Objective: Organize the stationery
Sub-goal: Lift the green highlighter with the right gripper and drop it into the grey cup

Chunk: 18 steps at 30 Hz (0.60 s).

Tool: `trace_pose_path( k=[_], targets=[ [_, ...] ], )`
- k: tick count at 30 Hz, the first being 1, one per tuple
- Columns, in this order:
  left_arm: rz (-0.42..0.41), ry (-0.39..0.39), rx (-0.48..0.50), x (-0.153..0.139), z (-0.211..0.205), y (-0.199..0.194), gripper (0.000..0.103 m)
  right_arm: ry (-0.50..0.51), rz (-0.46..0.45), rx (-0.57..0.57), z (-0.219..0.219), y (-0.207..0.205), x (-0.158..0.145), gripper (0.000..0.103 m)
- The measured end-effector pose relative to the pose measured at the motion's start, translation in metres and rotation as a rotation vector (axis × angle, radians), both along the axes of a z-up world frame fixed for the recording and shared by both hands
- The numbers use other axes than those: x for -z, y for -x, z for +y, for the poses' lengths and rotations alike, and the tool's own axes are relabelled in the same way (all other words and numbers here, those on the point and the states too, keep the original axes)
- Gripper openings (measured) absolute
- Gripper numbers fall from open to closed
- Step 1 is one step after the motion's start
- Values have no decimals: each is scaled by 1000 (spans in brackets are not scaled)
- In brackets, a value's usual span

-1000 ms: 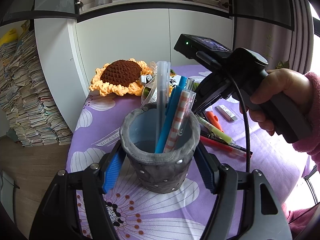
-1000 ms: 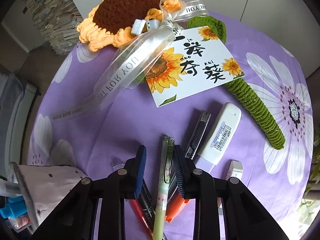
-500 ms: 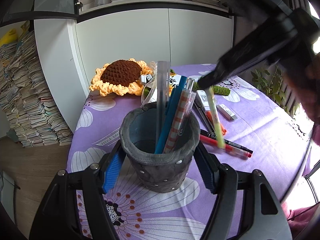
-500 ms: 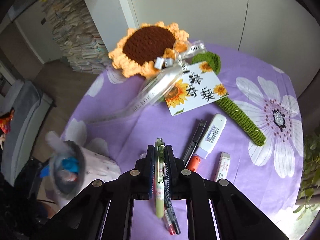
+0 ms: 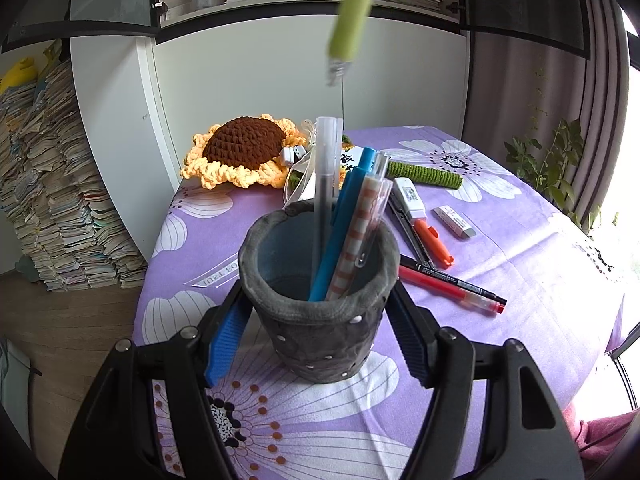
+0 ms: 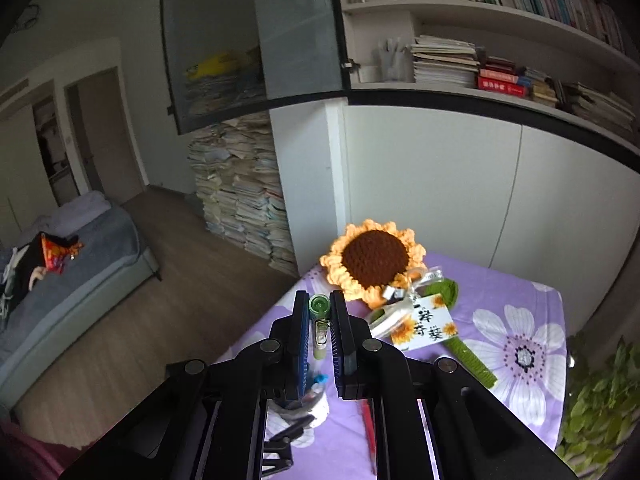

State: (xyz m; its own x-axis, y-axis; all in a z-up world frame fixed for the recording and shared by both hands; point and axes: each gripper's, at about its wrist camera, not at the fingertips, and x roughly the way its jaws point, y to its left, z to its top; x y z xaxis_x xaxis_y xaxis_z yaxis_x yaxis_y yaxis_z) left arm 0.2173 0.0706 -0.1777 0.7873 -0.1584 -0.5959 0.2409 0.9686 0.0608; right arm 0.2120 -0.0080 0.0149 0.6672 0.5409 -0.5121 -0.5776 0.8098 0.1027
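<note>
Tabletop [image 5: 520, 240]: purple floral cloth, loose pens remaining.
Left tongs [image 5: 316, 340]: spread, bracketing grey felt pen cup [image 5: 320, 308].
Right tongs [image 6: 320, 344]: pinching light-green pen [image 6: 319, 312] above it, ready to drop.

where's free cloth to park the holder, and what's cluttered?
Bare cloth: the strip left of the pen holder out to the table edge, and the far right beyond the eraser. Crowded: right of the holder, where the red pen, black pen, orange marker and cutter lie together; the crochet sunflower fills the back.
</note>
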Motion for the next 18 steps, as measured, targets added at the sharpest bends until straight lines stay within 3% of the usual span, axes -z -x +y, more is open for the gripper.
trace_pose_path(
  k=[3,12,18],
  targets=[
    [6,6,0,0,1,0,68,30,10,-43,19,0,8,11],
    [8,14,-7,1,0,1,67,117,209,-56,48,-38,79,11],
    [4,22,-12,1,0,1,66,130,263,-73,48,-40,95,11]
  ],
)
